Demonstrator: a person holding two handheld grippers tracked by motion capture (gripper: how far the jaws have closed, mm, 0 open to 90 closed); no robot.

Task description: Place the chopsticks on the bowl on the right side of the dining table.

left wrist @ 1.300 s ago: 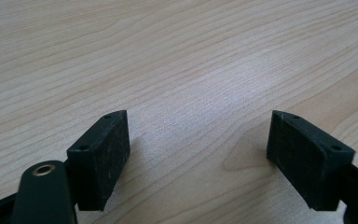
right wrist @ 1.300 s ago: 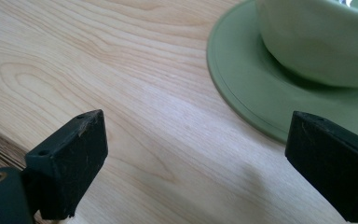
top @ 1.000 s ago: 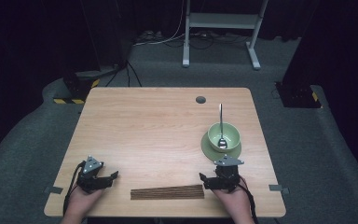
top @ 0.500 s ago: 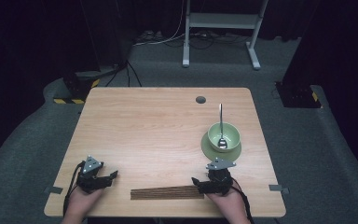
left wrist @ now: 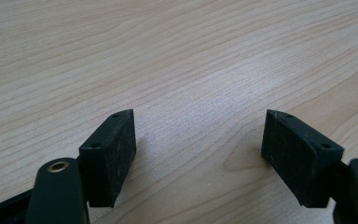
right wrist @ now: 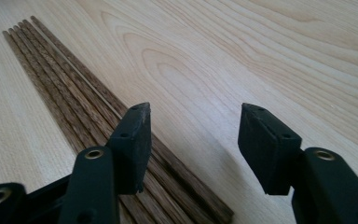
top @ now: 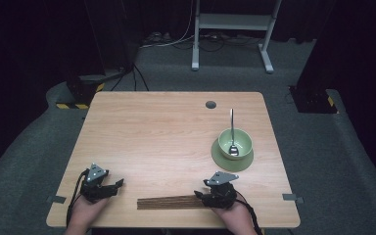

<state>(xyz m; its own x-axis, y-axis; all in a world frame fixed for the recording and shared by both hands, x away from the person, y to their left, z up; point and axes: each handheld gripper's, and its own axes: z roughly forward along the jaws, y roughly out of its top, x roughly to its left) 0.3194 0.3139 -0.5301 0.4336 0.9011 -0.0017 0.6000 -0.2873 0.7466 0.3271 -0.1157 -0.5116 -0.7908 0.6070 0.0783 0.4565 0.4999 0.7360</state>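
Several dark wooden chopsticks (top: 169, 202) lie side by side near the table's front edge. In the right gripper view the chopsticks (right wrist: 70, 93) run from upper left down under the left jaw. My right gripper (top: 199, 194) (right wrist: 193, 140) is open, low at the right end of the bundle, with bare wood between its jaws. My left gripper (top: 117, 185) (left wrist: 199, 154) rests open at the front left of the table, nothing between its jaws. A green bowl (top: 235, 142) on a green saucer (top: 222, 160) holds a metal spoon (top: 232, 132).
The light wooden table (top: 166, 132) has a round cable hole (top: 210, 104) near its far edge. Grey carpet surrounds it. A white desk frame (top: 235, 29) and cables stand behind. A dark box with hazard stripes (top: 81, 93) sits at the far left corner.
My right gripper has moved left and turned toward the right end of the chopsticks. The left gripper has stayed where it was.
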